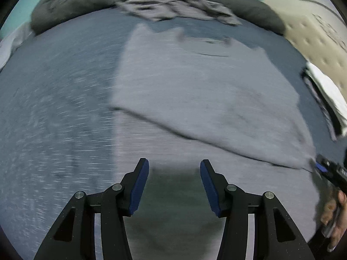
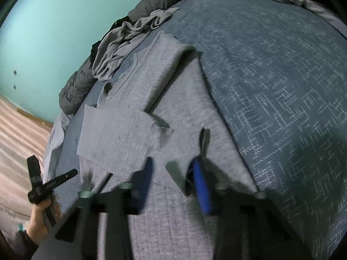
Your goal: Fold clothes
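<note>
Left gripper (image 1: 174, 171) hovered over the grey T-shirt (image 1: 206, 99), fingers spread wide, nothing between the blue pads (image 1: 138, 186). Frame was motion-blurred.

T-shirt lay flat on the blue patterned bedspread (image 1: 54, 108), partly folded: a diagonal fold edge ran across the body, one sleeve was laid over the chest in the right wrist view. Collar pointed toward the far side of the bed.

Right gripper (image 2: 173, 173) sat low over the shirt's near part; fingers were apart, and a raised pinch of fabric stood just at the blue right pad (image 2: 201, 186). Blur was too heavy to say whether it touched the cloth. In the left view the right gripper's tip (image 1: 323, 168) met the fold's corner at the shirt's right edge, with the person's hand (image 1: 338, 212) behind it.

Crumpled grey garment (image 2: 121, 41) lay beyond the collar, against a dark grey quilt roll (image 1: 65, 6). Turquoise wall (image 2: 54, 21) behind.

No readable writing, brand or label anywhere; any tag at the neckline was too smeared to tell.
</note>
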Motion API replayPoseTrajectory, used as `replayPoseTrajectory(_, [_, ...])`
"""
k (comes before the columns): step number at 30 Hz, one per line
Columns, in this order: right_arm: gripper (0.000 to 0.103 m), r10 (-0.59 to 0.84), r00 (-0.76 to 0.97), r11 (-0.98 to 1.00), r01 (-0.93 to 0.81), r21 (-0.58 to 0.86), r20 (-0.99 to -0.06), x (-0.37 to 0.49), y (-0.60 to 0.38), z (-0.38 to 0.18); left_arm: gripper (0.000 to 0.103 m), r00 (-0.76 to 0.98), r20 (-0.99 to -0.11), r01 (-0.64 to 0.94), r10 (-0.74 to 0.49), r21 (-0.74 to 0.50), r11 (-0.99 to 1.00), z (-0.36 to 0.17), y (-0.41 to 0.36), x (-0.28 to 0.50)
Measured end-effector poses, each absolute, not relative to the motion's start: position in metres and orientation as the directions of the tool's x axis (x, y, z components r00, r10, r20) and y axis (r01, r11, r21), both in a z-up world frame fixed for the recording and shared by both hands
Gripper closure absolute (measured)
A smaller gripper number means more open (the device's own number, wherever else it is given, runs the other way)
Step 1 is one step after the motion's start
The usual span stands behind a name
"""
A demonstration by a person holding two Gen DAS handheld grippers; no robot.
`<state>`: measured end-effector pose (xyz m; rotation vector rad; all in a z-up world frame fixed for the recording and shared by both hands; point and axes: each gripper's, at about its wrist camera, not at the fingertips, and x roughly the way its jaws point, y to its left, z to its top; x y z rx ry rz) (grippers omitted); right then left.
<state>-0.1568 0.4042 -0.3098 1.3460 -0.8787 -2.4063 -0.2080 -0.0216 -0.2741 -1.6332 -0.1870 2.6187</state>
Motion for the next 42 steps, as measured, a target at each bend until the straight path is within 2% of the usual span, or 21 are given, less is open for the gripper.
replayPoseTrajectory(1, [0.093,-0.495,-0.549,-0.776,-0.07,0.627,-0.674,-0.156,0.405,-0.31,0.05,-0.442,-0.892,0.048,0.09,-0.124,-0.991,-0.277,-0.032,-0.21])
replayPoseTrajectory(3, [0.097,-0.512,-0.562,-0.756,-0.063,0.651,-0.649,-0.153,0.407,-0.309,0.05,-0.445,-0.894,0.096,0.061,-0.116,-0.989,-0.282,-0.053,-0.215])
replayPoseTrajectory(8, [0.098,-0.523,-0.621,-0.728,-0.032,0.685,-0.584,-0.147,0.415,-0.294,0.05,-0.458,-0.889,0.159,0.006,-0.088,-0.983,-0.29,-0.083,-0.235])
replayPoseTrajectory(16, [0.098,-0.505,-0.648,-0.734,-0.026,0.678,-0.571,-0.15,0.421,-0.288,0.05,-0.466,-0.881,0.135,-0.085,0.024,-0.991,-0.306,-0.088,-0.266])
replayPoseTrajectory(19, [0.098,-0.511,-0.642,-0.725,-0.037,0.688,-0.572,-0.151,0.422,-0.294,0.05,-0.482,-0.871,0.143,-0.09,0.023,-0.989,-0.309,-0.095,-0.272])
replayPoseTrajectory(26, [0.098,-0.517,-0.638,-0.724,-0.031,0.69,-0.571,-0.156,0.42,-0.295,0.05,-0.522,-0.852,0.051,0.024,-0.06,-0.997,-0.308,-0.083,-0.278])
replayPoseTrajectory(37, [0.098,-0.526,-0.631,-0.706,-0.051,0.706,-0.571,-0.158,0.424,-0.304,0.051,-0.532,-0.847,0.051,-0.013,-0.017,-0.999,-0.314,-0.081,-0.299])
replayPoseTrajectory(39, [0.098,-0.528,-0.63,-0.707,-0.046,0.706,-0.57,-0.158,0.423,-0.303,0.057,-0.536,-0.844,0.042,-0.018,-0.005,-0.999,-0.308,-0.077,-0.294])
replayPoseTrajectory(41, [0.098,-0.534,-0.629,-0.709,-0.031,0.705,-0.565,-0.158,0.42,-0.301,0.079,-0.546,-0.838,0.028,-0.018,0.003,-1.0,-0.302,-0.076,-0.293])
replayPoseTrajectory(42, [0.098,-0.537,-0.628,-0.711,-0.022,0.703,-0.563,-0.158,0.418,-0.3,0.084,-0.552,-0.834,0.017,-0.02,0.012,-1.0,-0.299,-0.074,-0.293])
